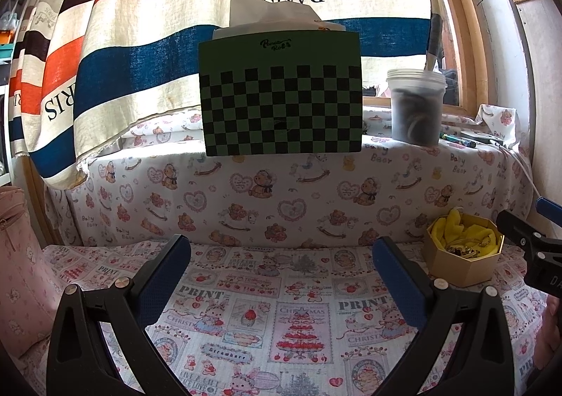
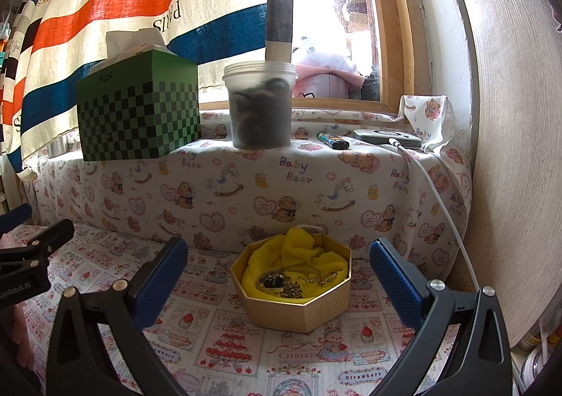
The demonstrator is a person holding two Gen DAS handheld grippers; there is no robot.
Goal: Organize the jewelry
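Printed cloth with strawberries and Christmas motifs covers the bench [image 2: 217,332] I'm working over, so that's the backdrop for all this. My right gripper [image 2: 277,276] has its jaws spread wide with nothing in them, and the octagonal gold box [image 2: 298,308] sits right between the blue pads [image 2: 393,283], just ahead on the cloth. My left gripper [image 1: 281,273] is also gaping and empty, hovering over bare cloth, with the same box off to its right near the other tool.

Inside the box there's a crumpled yellow cloth [image 2: 302,252] and on top of it a tangle of gold jewelry [image 2: 295,282] (looks like chains, a bangle and small bits, hard to separate by eye). My guess is it's all light but slippery and snaggy, so pinching one loose piece at its edge beats grabbing the whole clump, which would probably drag neighbours along. The bangle seems the stiffest thing to take hold of. The box itself looks light and could slide if nudged.

Further back, up on the ledge: a green checkered tissue box [image 2: 140,115], a plastic tub [image 2: 260,108] of dark stuff, a lighter [image 2: 333,141], and the striped curtain [image 2: 140,2] over the window.
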